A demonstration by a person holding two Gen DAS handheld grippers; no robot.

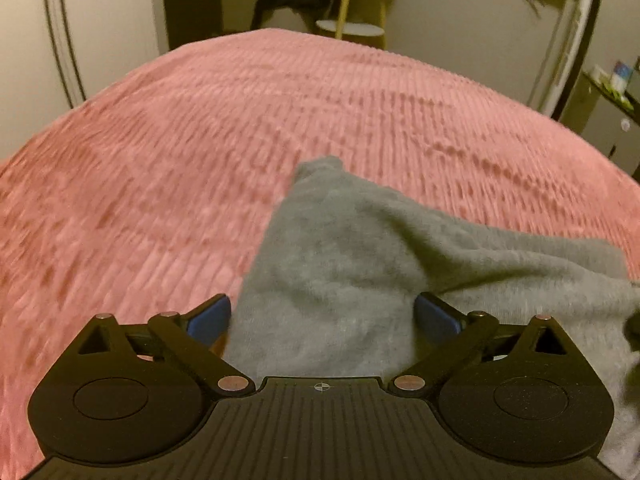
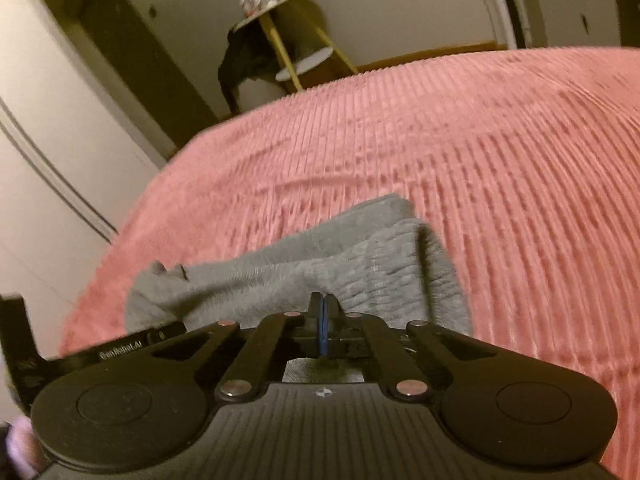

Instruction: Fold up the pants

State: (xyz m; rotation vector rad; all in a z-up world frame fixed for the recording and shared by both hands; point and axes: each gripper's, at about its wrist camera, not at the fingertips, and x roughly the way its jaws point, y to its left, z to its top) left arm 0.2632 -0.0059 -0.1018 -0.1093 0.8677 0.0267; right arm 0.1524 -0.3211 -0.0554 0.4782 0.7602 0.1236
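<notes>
Grey pants (image 1: 360,256) lie bunched on a pink ribbed bedspread (image 1: 200,128). My left gripper (image 1: 322,314) is open, its blue pads wide apart on either side of the grey cloth. In the right wrist view the pants (image 2: 320,264) lie crumpled just ahead of my right gripper (image 2: 323,312), whose blue pads are pressed together. I cannot tell whether cloth is pinched between them. The left gripper's black body (image 2: 24,344) shows at that view's left edge.
The pink bedspread (image 2: 480,168) stretches far and right. Beyond the bed stand a small round side table with yellow legs (image 2: 296,52), dark clothing (image 2: 248,60) hanging beside it, white doors (image 2: 48,120) on the left and a cabinet (image 1: 612,92) at the right.
</notes>
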